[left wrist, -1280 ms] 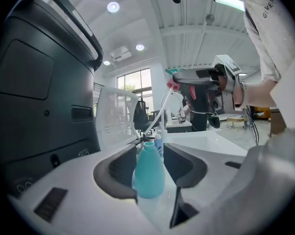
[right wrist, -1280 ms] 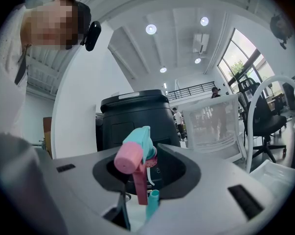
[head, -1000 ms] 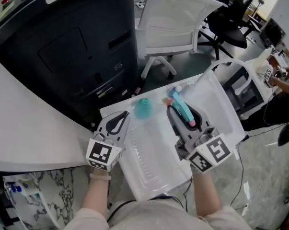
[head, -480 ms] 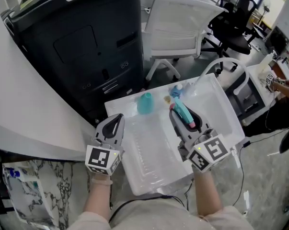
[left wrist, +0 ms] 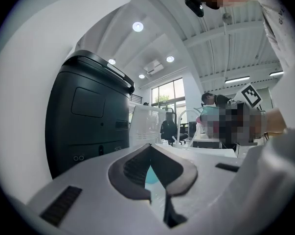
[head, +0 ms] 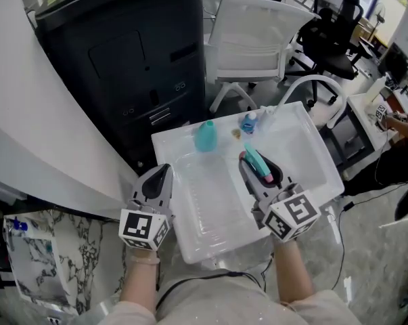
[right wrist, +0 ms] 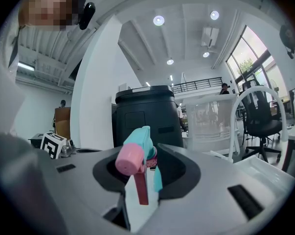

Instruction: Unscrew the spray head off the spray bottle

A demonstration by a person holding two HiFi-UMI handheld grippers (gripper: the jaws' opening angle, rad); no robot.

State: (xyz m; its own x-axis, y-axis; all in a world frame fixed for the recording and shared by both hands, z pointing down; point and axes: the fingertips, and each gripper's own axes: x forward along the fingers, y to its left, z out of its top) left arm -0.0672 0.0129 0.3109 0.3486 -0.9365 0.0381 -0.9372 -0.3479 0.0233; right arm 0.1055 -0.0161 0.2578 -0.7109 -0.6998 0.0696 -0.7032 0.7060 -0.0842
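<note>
1. My right gripper point(head: 259, 166) is pinching the spray head point(head: 257, 161). The jaws stand partly apart with the teal and pink piece clamped between them, above the middle of the white tray point(head: 190, 248).
2. The spray head's long axis runs along the jaws. Its pink nozzle faces back toward the gripper body and its teal body reaches out toward the tray's far edge. I cannot tell which way its screw collar faces.
3. The teal bottle point(head: 204, 137) stands apart from the head, near the tray's far left corner. It looks upright and nothing touches it. I judge the head is already off.
4. My left gripper point(head: 163, 172) is pressed together with nothing in it, and it hangs just outside the tray's left edge. In the left gripper view the bottle shows through the notch behind the tips, so it lies almost straight ahead.
5. The next move turns on this: the bottle lies ahead and left of the loaded right gripper, and ahead and slightly right of the free left one. Both are about equally near, so I would use the left one for the bottle.
6. A small blue-capped bottle point(head: 248, 122) sits at the tray's far edge, just beyond the spray head. I would keep clear of it when I set the head down.
</note>
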